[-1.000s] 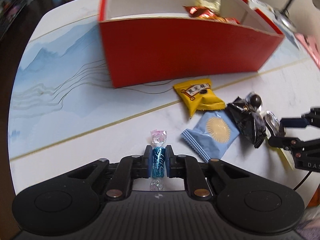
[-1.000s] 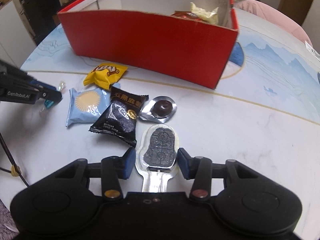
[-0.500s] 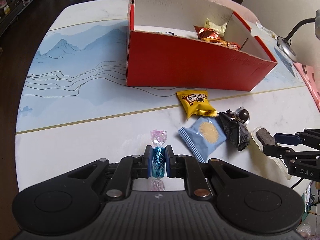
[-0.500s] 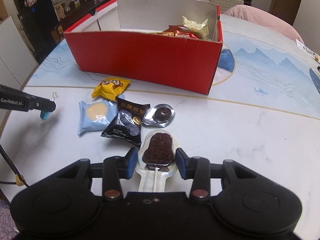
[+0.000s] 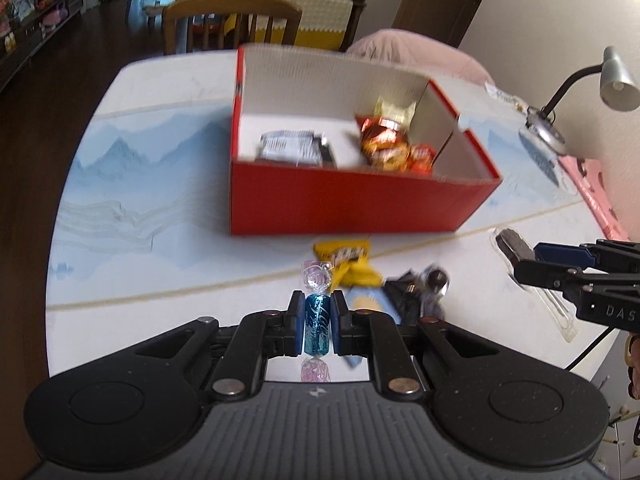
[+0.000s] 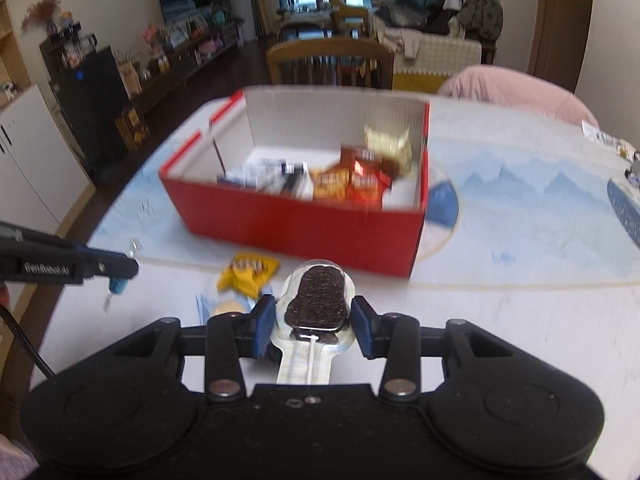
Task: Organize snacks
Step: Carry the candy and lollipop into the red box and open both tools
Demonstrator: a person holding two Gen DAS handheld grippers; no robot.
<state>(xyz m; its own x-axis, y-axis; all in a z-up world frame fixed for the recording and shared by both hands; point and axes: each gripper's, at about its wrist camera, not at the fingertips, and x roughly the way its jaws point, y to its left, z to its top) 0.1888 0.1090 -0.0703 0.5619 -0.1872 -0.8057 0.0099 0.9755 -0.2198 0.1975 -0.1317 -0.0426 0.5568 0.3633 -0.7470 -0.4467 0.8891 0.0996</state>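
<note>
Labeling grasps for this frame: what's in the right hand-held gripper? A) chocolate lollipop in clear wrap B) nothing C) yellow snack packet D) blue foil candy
A: the right hand-held gripper is closed on the chocolate lollipop, its stick running back toward the camera; the blue foil candy sits in the left hand-held gripper.

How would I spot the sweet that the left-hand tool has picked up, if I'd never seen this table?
Start at the red box on the pale table, then look in front of it, above the loose packets. There the left gripper is shut on a small twist-wrapped candy. Its shiny blue middle and clear pinkish twisted ends set it apart from the flat yellow packet nearby.
</note>
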